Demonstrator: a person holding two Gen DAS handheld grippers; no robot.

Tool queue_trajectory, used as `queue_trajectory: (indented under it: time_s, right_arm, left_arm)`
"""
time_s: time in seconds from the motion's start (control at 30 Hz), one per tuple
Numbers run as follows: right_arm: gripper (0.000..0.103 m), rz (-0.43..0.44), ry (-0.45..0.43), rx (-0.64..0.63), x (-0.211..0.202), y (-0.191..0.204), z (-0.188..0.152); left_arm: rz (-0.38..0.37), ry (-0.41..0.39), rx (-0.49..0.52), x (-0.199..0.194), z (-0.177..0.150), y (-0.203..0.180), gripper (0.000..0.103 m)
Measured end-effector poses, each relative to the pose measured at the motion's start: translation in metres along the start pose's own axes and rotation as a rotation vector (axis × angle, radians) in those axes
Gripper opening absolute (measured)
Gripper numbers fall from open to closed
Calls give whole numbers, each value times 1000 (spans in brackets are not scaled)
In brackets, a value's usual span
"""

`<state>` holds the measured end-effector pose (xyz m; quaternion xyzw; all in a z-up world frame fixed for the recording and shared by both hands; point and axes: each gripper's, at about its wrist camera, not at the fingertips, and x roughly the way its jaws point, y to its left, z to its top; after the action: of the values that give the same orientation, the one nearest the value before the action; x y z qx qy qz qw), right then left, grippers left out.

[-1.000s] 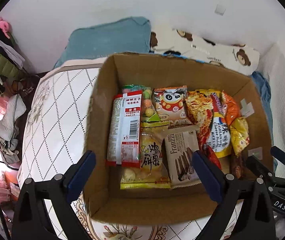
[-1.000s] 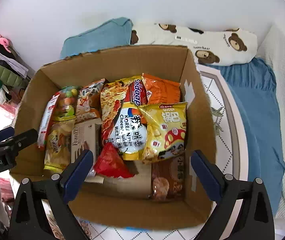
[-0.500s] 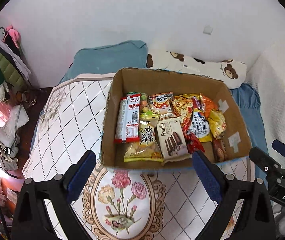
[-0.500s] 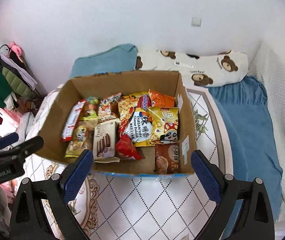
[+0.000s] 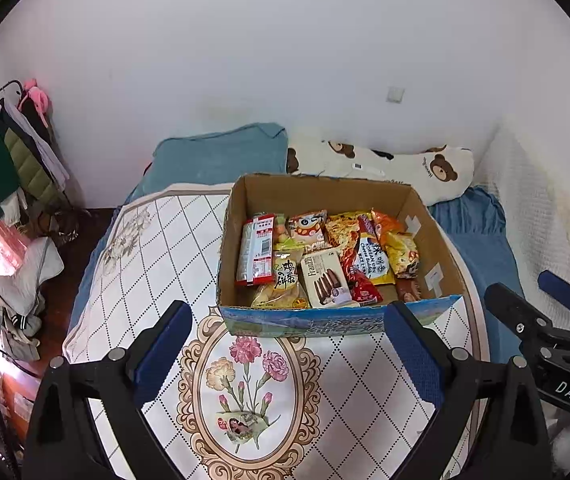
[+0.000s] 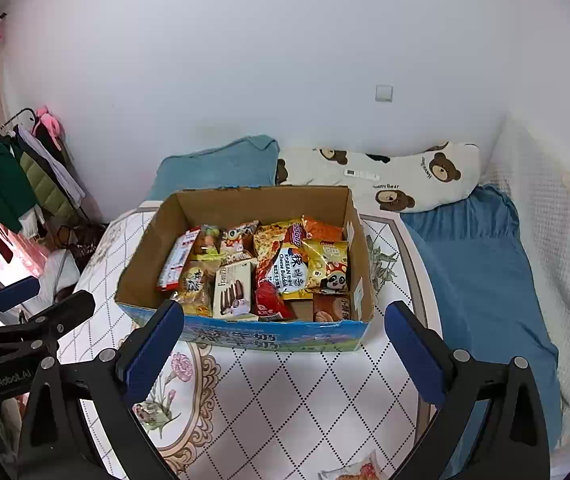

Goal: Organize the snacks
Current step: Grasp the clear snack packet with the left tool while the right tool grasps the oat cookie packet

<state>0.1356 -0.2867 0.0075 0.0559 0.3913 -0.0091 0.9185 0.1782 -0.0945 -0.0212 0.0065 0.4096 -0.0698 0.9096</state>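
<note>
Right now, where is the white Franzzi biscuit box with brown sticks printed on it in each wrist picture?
Left wrist: white Franzzi biscuit box lies front-centre in the brown cardboard carton.
Right wrist: the box lies front, left of centre.
Shared landmark: bear-print pillow behind the carton.

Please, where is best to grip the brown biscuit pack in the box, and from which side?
Probably from above, on the near end of the biscuit pack. It lies flat, packed between snacks, but that end rests raised by the front wall of the box, so open tongs may close across it.
</note>
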Motion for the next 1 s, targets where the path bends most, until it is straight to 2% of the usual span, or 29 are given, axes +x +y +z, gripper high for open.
queue_trajectory:
  time_s: [0.27, 0.47, 0.73, 0.9, 0.97, 1.0]
  right_arm:
    - [102, 41, 23, 66, -7, -8, -15]
    - [102, 42, 143, 247, 15, -59, -57]
    - [102, -5, 421, 589, 72, -154, -172]
    - [102, 48, 574, 754, 105, -170, -246]
    - [101, 61, 592, 795, 114, -170, -263]
    - [97, 58, 596, 790, 119, -168, -267]
  left_arm:
    - [14, 10, 0, 1, -10, 0, 98]
    - [47, 131, -3, 37, -46, -1, 98]
    - [59, 357, 5, 93, -104, -4, 98]
    - [66, 453, -38, 108, -127, 13, 98]
    - [75, 472, -61, 110, -129, 22, 98]
    - [82, 477, -74, 111, -131, 28, 98]
